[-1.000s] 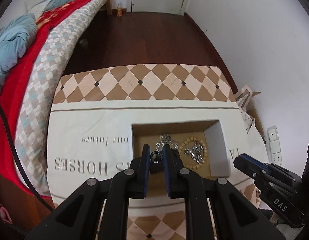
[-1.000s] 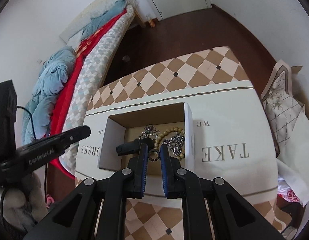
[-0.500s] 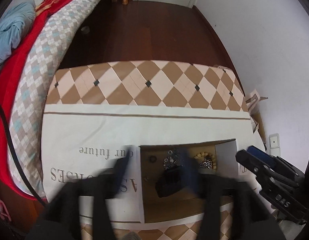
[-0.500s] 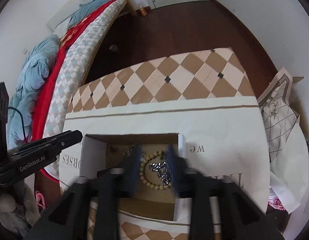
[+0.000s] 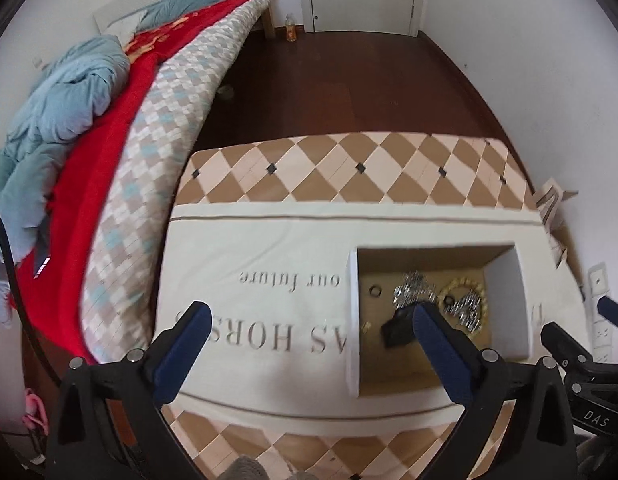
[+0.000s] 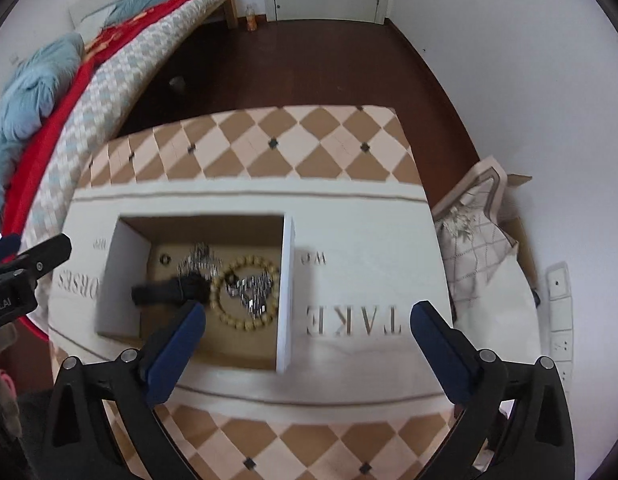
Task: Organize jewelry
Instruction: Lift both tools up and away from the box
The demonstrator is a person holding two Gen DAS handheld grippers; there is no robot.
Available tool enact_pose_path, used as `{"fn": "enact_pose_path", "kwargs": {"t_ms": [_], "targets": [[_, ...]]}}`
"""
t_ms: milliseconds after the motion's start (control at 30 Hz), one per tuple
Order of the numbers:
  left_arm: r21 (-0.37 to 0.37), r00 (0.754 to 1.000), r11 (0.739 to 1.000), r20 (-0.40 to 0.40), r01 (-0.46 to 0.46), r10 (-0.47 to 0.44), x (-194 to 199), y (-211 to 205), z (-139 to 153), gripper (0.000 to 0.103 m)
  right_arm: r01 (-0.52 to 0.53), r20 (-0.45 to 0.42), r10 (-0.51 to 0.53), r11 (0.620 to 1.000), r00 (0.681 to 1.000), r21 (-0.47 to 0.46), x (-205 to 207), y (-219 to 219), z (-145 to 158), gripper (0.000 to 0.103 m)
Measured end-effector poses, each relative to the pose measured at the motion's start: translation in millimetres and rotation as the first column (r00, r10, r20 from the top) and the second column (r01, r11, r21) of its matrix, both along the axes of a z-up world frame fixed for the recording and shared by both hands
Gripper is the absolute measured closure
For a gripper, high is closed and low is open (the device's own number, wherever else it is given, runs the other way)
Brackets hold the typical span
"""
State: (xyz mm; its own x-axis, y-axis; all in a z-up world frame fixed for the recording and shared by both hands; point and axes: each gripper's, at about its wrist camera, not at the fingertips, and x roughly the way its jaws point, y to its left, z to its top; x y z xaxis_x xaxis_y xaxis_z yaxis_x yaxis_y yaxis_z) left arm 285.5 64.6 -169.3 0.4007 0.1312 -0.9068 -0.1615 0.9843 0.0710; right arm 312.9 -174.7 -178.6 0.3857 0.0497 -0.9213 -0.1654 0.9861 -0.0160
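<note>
An open cardboard box (image 5: 352, 308) (image 6: 285, 280) with white walls sits on the table. Inside lie a wooden bead bracelet (image 5: 481, 292) (image 6: 245, 322), silver chains (image 5: 415, 286) (image 6: 251, 292), a small ring (image 5: 375, 290) (image 6: 164, 259) and a black item (image 5: 397, 330) (image 6: 161, 294). My left gripper (image 5: 307, 332) is open and empty above the cloth, left of the box. My right gripper (image 6: 307, 328) is open and empty above the box's right wall.
A white cloth with printed letters (image 5: 269, 320) (image 6: 369, 292) covers a checkered table (image 5: 349, 172) (image 6: 269, 148). A bed with red and blue bedding (image 5: 89, 120) stands to the left. Dark wood floor (image 5: 349, 80) lies beyond. A patterned bag (image 6: 477, 240) leans at the right wall.
Both grippers have opened wide and pulled back from the box. The small ring they held between them now lies in the box's left part.
</note>
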Motion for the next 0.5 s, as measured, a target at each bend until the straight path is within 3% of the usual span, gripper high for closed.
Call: {"fn": "enact_pose_path", "kwargs": {"t_ms": [233,500], "targets": [[0.003,1.0,1.0,0.023,-0.017,0.017,-37,-4,15,0.0,0.002,0.023,-0.003,1.0,1.0,0.02,-38,1,16,0.0],[-0.033,0.995,0.999,0.093,-0.042,0.045,-81,-10,51,0.0,0.002,0.107,-0.005,1.0,0.994,0.023,-85,-7,58,0.0]]}}
